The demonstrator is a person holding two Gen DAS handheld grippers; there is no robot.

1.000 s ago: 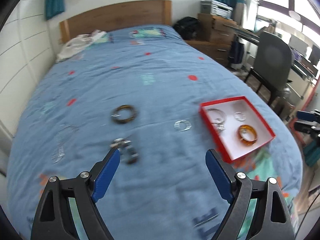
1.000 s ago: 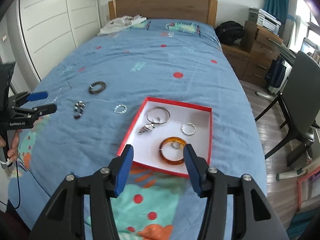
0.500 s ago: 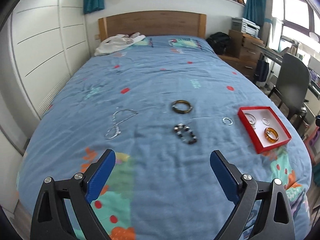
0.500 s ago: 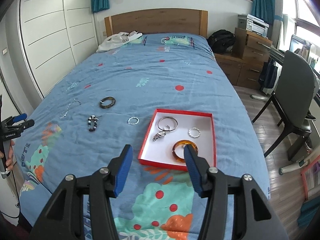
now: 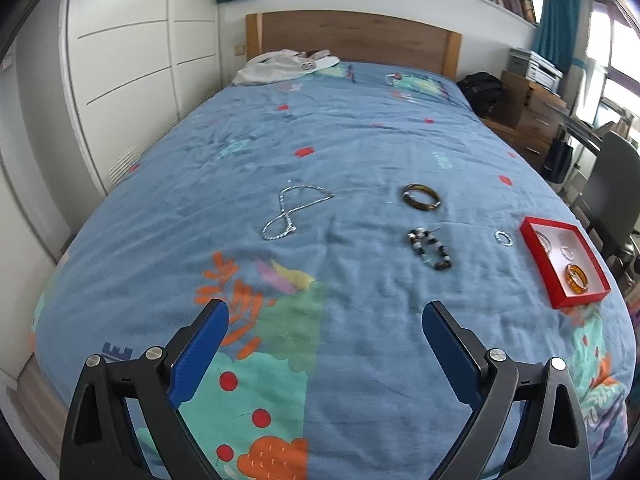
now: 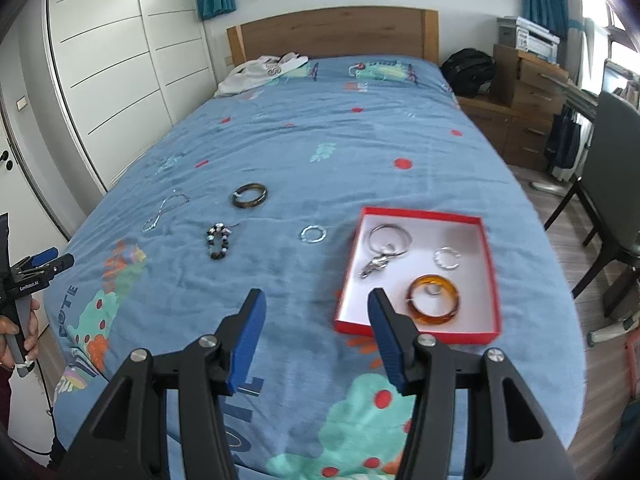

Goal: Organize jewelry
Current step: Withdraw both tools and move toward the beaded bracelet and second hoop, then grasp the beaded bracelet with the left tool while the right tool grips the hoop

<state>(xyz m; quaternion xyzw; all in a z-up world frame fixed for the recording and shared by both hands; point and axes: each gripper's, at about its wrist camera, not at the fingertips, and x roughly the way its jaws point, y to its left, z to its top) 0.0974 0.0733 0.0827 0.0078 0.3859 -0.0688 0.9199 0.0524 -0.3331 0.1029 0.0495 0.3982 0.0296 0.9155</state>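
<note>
Both grippers, left gripper (image 5: 324,356) and right gripper (image 6: 316,340), stand open and empty. Beaded bracelet (image 5: 429,249) lies ahead of the left fingertips, toward the right one. Judged light, limp, slippery; pinch across one strand.

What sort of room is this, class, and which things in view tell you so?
Most likely a bedroom: a bed with a wooden headboard, white wardrobe doors beside it, and a chest of drawers opposite.
</note>
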